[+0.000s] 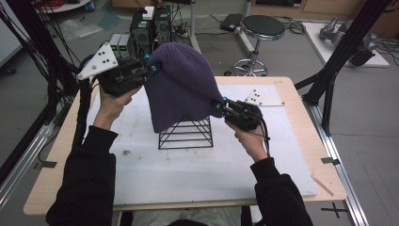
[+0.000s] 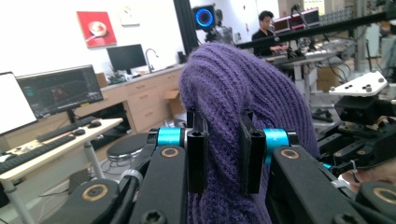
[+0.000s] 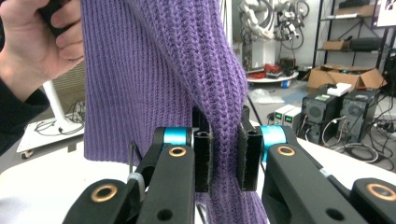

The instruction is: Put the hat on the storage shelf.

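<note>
Two grippers hold one purple knit hat (image 1: 181,84) up in the air, over the middle of the white mat (image 1: 155,169) on the table. The left gripper (image 1: 153,69) pinches the hat high up on its left side, and its jaws are closed tight on a fold of the wool, which bulges between them in the left gripper view (image 2: 223,154). The right gripper (image 1: 220,104) pinches the hat lower down on the other side, and in the right gripper view (image 3: 223,154) its jaws squeeze a thick ridge of the knit. I think the hat is gripped on both sides so it stays open and can be lowered over the black wire stand (image 1: 187,134) that sits right under it. The bottom edge of the hat seems to hang over the top of the stand, but I cannot tell if it touches the wires.

The mat covers most of the wooden table (image 1: 310,136), and it has a few small dirty marks near its left side. Past the far edge of the table there is a round black stool (image 1: 262,27) and some computer boxes (image 1: 146,28) on a grey floor. A thin wooden stick (image 1: 323,185) lies near the right front corner of the table.
</note>
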A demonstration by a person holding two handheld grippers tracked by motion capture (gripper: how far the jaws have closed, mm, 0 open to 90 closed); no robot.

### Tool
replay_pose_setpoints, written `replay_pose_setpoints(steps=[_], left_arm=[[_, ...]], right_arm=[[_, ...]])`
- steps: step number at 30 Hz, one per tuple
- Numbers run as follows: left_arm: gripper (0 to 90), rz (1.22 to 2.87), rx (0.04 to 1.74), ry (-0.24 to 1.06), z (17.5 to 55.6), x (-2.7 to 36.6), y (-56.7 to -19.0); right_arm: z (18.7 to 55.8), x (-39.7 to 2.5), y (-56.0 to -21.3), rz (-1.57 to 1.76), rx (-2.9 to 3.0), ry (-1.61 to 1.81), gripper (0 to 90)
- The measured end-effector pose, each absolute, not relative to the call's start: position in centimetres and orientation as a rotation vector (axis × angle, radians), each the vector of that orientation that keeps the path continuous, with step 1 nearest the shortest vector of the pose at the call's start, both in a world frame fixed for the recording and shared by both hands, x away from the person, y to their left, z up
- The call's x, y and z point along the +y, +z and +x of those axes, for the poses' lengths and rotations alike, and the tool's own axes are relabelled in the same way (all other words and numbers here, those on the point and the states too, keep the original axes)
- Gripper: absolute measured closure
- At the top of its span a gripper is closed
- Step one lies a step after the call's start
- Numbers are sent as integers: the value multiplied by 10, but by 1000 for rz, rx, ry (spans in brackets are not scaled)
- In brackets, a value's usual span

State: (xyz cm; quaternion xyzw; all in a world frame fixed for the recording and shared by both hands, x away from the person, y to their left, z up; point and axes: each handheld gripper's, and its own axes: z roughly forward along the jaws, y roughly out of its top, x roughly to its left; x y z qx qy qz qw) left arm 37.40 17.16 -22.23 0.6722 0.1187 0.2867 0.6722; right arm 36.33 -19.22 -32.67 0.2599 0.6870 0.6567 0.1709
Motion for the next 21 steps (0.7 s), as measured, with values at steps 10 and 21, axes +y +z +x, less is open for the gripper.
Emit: replay_pose_setpoints(steps=[10, 21], left_arm=[[770, 1586, 245, 601, 376, 164, -231], [770, 1605, 258, 573, 376, 162, -243]], right_arm=[[363, -197, -343, 777, 2012, 1817, 807], [363, -196, -352, 785, 2053, 1773, 808]])
